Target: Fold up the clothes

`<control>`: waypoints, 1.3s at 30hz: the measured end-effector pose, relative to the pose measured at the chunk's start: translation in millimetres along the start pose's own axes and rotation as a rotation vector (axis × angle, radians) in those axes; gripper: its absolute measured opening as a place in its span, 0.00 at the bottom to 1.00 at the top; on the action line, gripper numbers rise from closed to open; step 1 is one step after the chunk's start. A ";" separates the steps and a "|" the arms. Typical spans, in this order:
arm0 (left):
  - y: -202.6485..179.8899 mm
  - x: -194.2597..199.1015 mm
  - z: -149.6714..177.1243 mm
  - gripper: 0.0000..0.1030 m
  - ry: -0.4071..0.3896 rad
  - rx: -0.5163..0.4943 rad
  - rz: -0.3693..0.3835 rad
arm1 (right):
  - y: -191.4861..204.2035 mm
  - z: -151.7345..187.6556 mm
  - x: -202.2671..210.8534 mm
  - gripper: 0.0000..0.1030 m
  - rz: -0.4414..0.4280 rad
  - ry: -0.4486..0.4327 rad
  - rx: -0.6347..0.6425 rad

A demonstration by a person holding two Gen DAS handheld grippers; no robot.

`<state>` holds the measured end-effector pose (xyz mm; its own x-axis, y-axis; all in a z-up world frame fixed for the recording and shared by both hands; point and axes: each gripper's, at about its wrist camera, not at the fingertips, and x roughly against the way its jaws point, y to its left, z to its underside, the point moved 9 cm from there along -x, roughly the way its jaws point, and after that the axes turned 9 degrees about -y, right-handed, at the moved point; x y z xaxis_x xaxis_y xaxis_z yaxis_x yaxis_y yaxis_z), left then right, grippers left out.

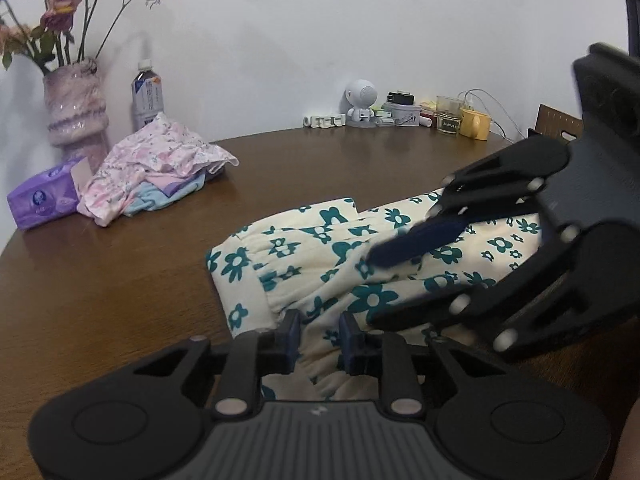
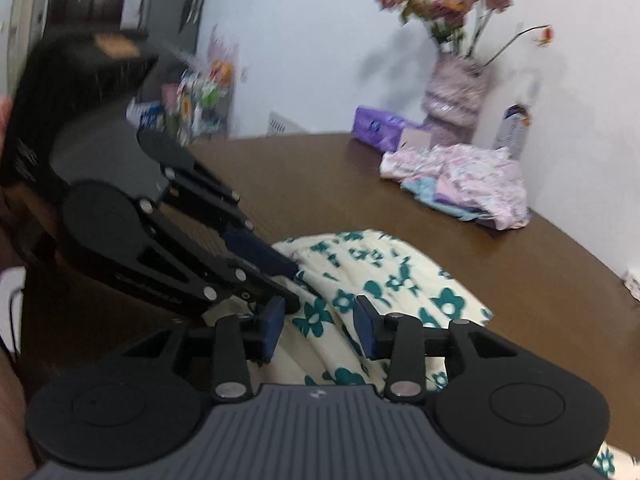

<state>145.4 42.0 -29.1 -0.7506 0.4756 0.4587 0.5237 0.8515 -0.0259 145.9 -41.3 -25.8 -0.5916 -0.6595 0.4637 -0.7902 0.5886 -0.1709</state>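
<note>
The garment point(image 1: 320, 248) was cream with teal flowers; the desk point(image 1: 120, 280) was dark brown wood. The heaped clothes point(image 1: 160, 168) were pink floral, lilac and pale blue, the tissue pack point(image 1: 42, 200) purple, the vase point(image 1: 76, 104) mottled pink-lilac, the mug point(image 1: 474, 123) yellow

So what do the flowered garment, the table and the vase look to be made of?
Flowered garment: soft matte woven cloth, it creases and drapes.
Table: brown wood or wood veneer, faint sheen and grain.
Vase: probably glazed ceramic or glass, glossy mottled pink ridges.
</note>
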 end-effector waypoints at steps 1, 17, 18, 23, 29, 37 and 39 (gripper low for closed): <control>1.0 0.4 -0.3 0.19 -0.002 0.012 0.007 | 0.7 3.8 -6.6 0.34 -0.013 0.026 0.011; -17.2 18.5 10.0 0.11 0.047 -0.164 0.112 | -13.9 5.1 12.3 0.38 -0.115 -0.003 -0.071; -16.3 14.9 8.8 0.11 0.050 -0.163 0.104 | -10.1 3.2 16.3 0.55 -0.121 -0.010 -0.038; -10.3 5.0 7.2 0.10 0.059 -0.116 0.085 | 3.6 7.9 4.4 0.45 -0.134 0.051 0.096; -3.0 10.9 9.5 0.14 0.054 -0.033 0.105 | -2.9 22.2 -0.5 0.14 -0.171 0.083 0.110; -1.5 9.5 -32.8 0.21 -0.102 -0.017 0.073 | -7.3 28.1 5.2 0.13 -0.183 0.072 0.082; -1.1 -3.3 -26.0 0.18 -0.051 -0.034 0.057 | -8.4 29.3 6.6 0.13 -0.183 0.066 0.079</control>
<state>157.8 33.8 -7.5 -0.7380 0.5346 0.4117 0.5790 0.8151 -0.0205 143.9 -64.2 -46.7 -0.4271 -0.7185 0.5489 -0.8952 0.4217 -0.1446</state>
